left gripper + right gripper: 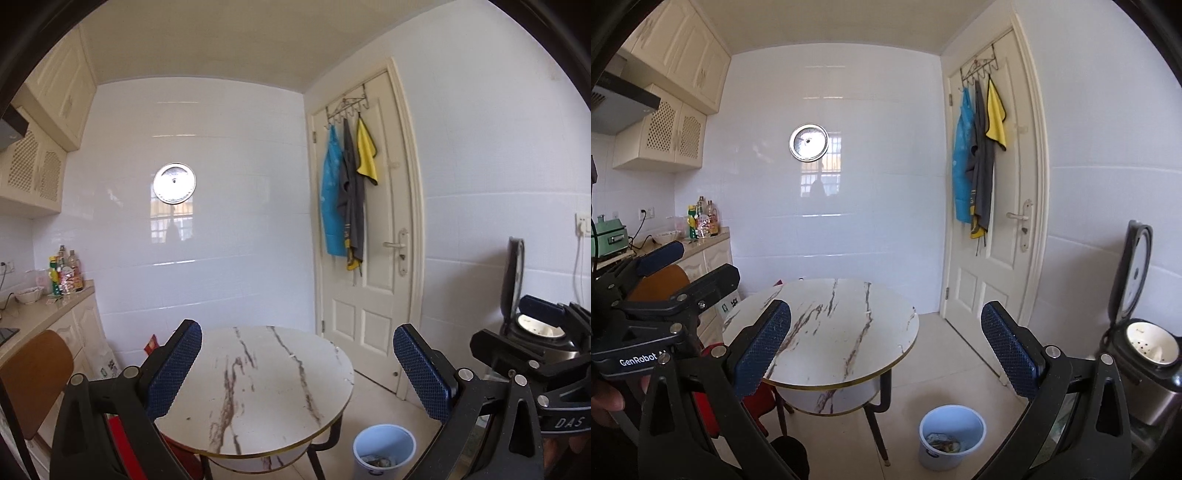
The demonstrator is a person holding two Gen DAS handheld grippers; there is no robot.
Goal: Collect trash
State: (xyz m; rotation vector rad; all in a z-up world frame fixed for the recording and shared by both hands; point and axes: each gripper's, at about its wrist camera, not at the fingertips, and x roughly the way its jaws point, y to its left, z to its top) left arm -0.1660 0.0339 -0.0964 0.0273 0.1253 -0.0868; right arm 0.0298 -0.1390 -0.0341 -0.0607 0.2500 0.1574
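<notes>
A light blue trash bin (384, 452) stands on the floor beside the round marble-pattern table (258, 387), with scraps of rubbish inside it. In the right wrist view the same bin (952, 437) sits right of the table (827, 332). My left gripper (297, 369) is held open above the tabletop, nothing between its blue pads. My right gripper (886, 347) is also open wide and empty, raised over the table edge. Each gripper shows in the other's view: the right gripper (532, 332) at the far right, the left gripper (665, 273) at the far left.
A brown chair (33, 380) and a red stool (738, 402) stand left of the table. A kitchen counter (40, 314) with bottles runs along the left wall. An opened rice cooker (1145, 347) sits at right. A white door (373, 240) with hanging cloths is behind.
</notes>
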